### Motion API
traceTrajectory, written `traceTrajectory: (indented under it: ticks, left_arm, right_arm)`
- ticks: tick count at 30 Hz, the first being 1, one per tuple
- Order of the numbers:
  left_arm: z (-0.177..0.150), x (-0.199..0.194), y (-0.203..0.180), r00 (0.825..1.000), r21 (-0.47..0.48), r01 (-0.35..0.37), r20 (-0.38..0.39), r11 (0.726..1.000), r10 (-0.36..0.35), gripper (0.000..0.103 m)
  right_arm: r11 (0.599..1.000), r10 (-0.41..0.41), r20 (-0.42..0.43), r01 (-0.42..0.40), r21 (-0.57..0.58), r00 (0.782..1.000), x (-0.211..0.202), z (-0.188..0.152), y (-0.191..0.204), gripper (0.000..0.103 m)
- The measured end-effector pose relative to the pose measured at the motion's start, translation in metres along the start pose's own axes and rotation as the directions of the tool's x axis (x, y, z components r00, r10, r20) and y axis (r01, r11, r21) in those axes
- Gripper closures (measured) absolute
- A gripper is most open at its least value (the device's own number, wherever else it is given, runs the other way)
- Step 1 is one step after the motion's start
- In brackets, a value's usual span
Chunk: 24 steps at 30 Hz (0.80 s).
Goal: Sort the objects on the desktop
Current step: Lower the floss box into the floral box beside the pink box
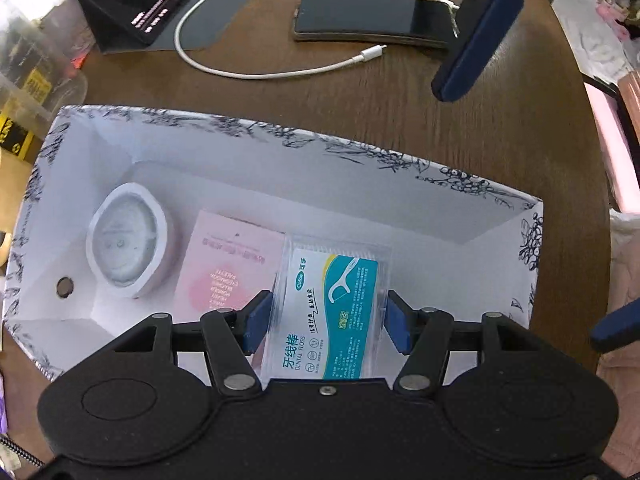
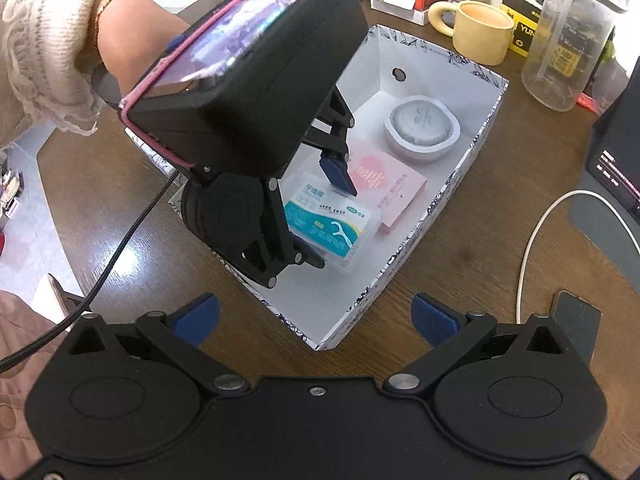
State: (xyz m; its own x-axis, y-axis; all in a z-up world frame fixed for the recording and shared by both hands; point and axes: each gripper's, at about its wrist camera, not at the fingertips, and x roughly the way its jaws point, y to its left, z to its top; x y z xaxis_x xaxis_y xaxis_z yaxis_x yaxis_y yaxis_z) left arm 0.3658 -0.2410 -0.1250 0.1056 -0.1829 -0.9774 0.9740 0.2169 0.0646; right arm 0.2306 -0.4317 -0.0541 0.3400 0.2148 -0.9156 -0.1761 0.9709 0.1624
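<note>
Our left gripper (image 1: 327, 316) clamps the dental floss box (image 1: 330, 312) inside the patterned box (image 1: 256, 128) — beside the pink packet (image 1: 228, 264); our right gripper (image 2: 316, 320) hangs open above the counter (image 2: 460, 248).

The table (image 1: 400, 92) was dark wood-grain with a slight sheen. The box (image 1: 280, 136) looked like matt printed cardboard. The dental floss case (image 1: 332, 300) was clear glossy plastic.

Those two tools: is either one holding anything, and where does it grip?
The left tool clamps the dental floss box by its two long sides, inside the patterned box. The right tool is empty.
</note>
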Motion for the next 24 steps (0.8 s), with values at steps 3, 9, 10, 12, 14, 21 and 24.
traceTrajectory:
  ticks: [3,9,10,12,14,21,24]
  left_arm:
    - [0.001,0.005,-0.001,1.000,0.027,0.004,-0.013,1.000,-0.004,0.045]
    - [0.002,0.014,-0.003,0.999,0.065,0.013,-0.035,0.998,-0.010,0.045]
    - [0.002,0.016,-0.003,0.999,0.068,0.015,-0.039,0.998,-0.013,0.045]
    - [0.001,0.018,-0.003,0.999,0.073,0.019,-0.051,0.997,-0.015,0.045]
    - [0.000,0.021,-0.003,0.998,0.085,0.018,-0.061,0.996,-0.013,0.045]
    - [-0.001,0.026,-0.003,0.997,0.089,0.022,-0.074,0.996,-0.015,0.045]
    - [-0.002,0.023,-0.002,0.997,0.096,0.024,-0.074,0.995,-0.016,0.045]
  right_arm:
    - [1.000,-0.012,-0.009,0.012,0.017,1.000,0.001,0.000,-0.002,0.000]
    - [0.999,-0.020,-0.009,0.020,0.032,1.000,0.004,0.002,-0.005,0.000]
    - [0.999,-0.020,-0.009,0.021,0.031,1.000,0.004,0.001,-0.005,0.000]
    - [0.999,-0.024,-0.010,0.024,0.029,1.000,0.005,0.001,-0.005,0.000]
    - [0.999,-0.033,-0.013,0.033,0.023,0.999,0.007,0.000,-0.005,0.000]
    - [0.999,-0.029,-0.017,0.029,0.026,0.999,0.010,-0.004,-0.007,0.000]
    - [0.999,-0.025,-0.019,0.026,0.025,1.000,0.013,-0.005,-0.007,0.000]
